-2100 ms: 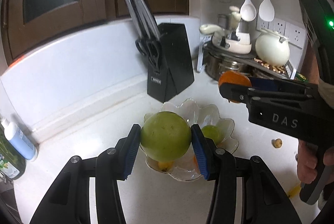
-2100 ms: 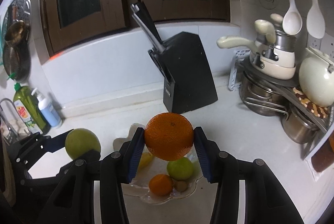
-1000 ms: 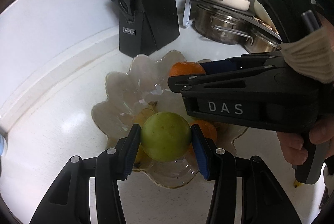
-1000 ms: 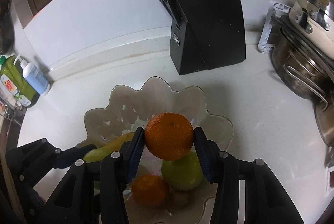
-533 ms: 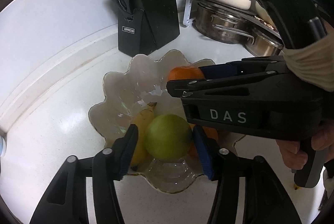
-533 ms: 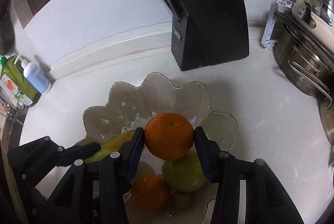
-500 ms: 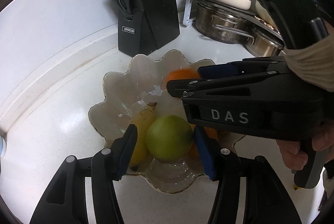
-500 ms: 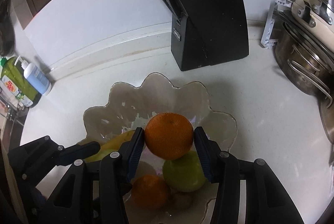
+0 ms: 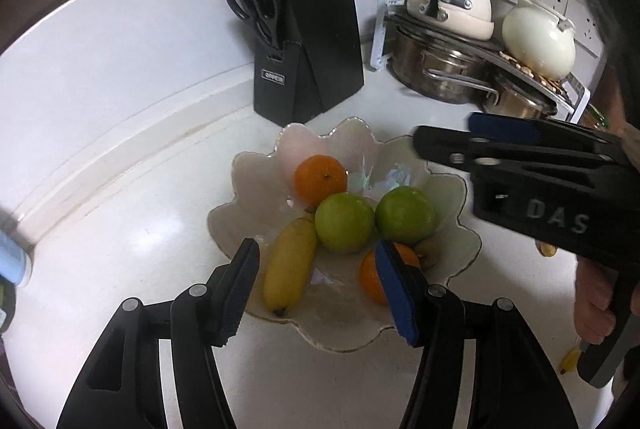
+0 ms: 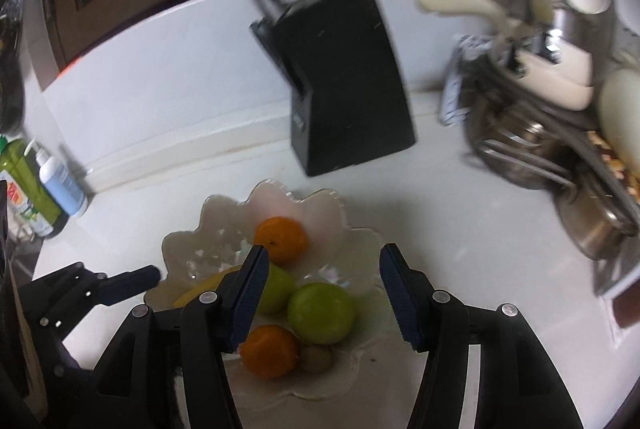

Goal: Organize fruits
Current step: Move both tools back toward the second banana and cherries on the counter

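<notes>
A scalloped glass bowl on the white counter holds two green apples, two oranges, a banana and a small brown fruit. My left gripper is open and empty above the bowl's near rim. My right gripper is open and empty above the bowl; it also shows in the left wrist view, to the right of the bowl.
A black knife block stands behind the bowl. Steel pots and a rack with white cookware fill the back right. Soap bottles stand at the left. A small yellow piece lies on the counter at right.
Both grippers opened and drew back and up. The green apple and the orange they held now rest in the bowl.
</notes>
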`<state>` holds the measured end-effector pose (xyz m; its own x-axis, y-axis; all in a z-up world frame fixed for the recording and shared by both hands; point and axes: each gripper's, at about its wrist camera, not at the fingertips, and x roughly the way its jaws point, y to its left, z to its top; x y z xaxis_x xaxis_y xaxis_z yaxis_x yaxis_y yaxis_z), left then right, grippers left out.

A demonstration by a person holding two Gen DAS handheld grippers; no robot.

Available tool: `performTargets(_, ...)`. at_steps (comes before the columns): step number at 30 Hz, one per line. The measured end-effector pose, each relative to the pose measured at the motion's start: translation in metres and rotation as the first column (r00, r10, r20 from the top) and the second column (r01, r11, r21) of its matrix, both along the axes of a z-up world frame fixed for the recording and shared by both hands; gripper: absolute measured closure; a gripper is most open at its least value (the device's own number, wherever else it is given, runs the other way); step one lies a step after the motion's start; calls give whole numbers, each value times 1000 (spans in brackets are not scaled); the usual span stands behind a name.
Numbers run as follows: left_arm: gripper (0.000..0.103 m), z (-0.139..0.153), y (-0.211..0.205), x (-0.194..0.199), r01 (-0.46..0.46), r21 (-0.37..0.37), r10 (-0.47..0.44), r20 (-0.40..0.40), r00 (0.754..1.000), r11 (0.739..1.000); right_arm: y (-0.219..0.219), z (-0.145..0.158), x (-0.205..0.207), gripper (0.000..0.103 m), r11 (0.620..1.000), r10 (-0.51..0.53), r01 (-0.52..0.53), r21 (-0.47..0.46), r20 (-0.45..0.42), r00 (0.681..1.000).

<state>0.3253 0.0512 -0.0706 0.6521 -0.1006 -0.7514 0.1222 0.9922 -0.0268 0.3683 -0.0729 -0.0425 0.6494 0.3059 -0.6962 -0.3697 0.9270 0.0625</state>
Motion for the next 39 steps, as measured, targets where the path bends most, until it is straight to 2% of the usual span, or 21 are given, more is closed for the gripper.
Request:
performTargets(8, 39, 30, -5, -27, -16, 0, 16, 94, 995, 1000, -30, 26, -38, 43, 993, -121, 120, 9, 99, 988)
performTargets(10, 38, 40, -10, -35, -11, 2, 11, 126, 992, 1000, -39, 33, -48, 38, 989, -149, 147, 26, 114, 982)
performTargets(17, 31, 77, -28, -60, 11, 4, -11, 244, 970, 1000, -70, 61, -83, 28, 967, -251, 239, 84, 183, 951)
performTargets(19, 27, 85, -33, -65, 18, 4, -18, 270, 963, 1000, -78, 68, -94, 28, 959, -282, 268, 92, 213, 936)
performTargets(27, 21, 106, -58, -86, 72, 17, -74, 343, 937, 997, -115, 92, -138, 24, 915, -403, 391, 104, 315, 859)
performTargets(34, 17, 115, -89, -99, 144, 27, -143, 381, 913, 989, -145, 95, -161, 22, 879, -471, 466, 98, 324, 821)
performTargets(39, 15, 117, -112, -107, 194, 45, -196, 400, 896, 980, -171, 95, -179, 22, 838, -537, 536, 102, 326, 778)
